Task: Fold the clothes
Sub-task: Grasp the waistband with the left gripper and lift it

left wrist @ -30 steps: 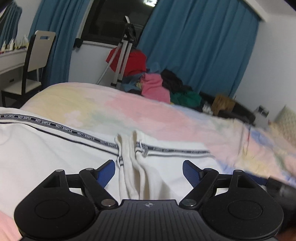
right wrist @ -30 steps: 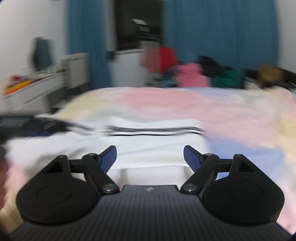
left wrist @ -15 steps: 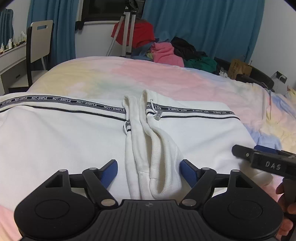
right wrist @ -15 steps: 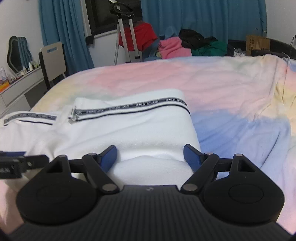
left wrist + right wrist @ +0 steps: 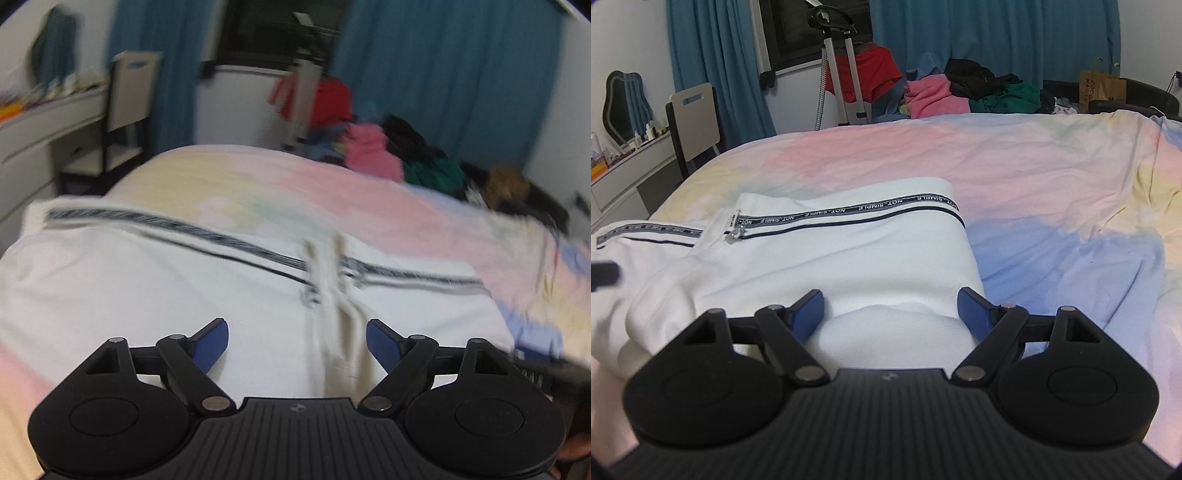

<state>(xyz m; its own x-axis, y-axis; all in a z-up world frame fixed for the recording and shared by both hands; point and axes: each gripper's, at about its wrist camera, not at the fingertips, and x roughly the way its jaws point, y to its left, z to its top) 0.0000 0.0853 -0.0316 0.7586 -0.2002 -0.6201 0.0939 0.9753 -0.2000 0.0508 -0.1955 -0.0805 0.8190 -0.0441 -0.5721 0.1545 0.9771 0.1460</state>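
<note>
Right wrist view: white garment (image 5: 827, 266) lengthwise left-right, both tongs (image 5: 890, 314) (image 5: 297, 345) wide open, empty.

Ahead of the matt black plastic right gripper (image 5: 890, 308): white knit-looking cloth garment (image 5: 849, 254), woven tape trim (image 5: 871, 210); beyond, soft, creased pastel bedsheet (image 5: 1034, 177), possibly cotton.

The garment (image 5: 820, 258) lies on the bed (image 5: 1015, 177); behind it, a clothes pile (image 5: 960, 92) at 12 o'clock, a chair (image 5: 694, 122) at 10.
</note>
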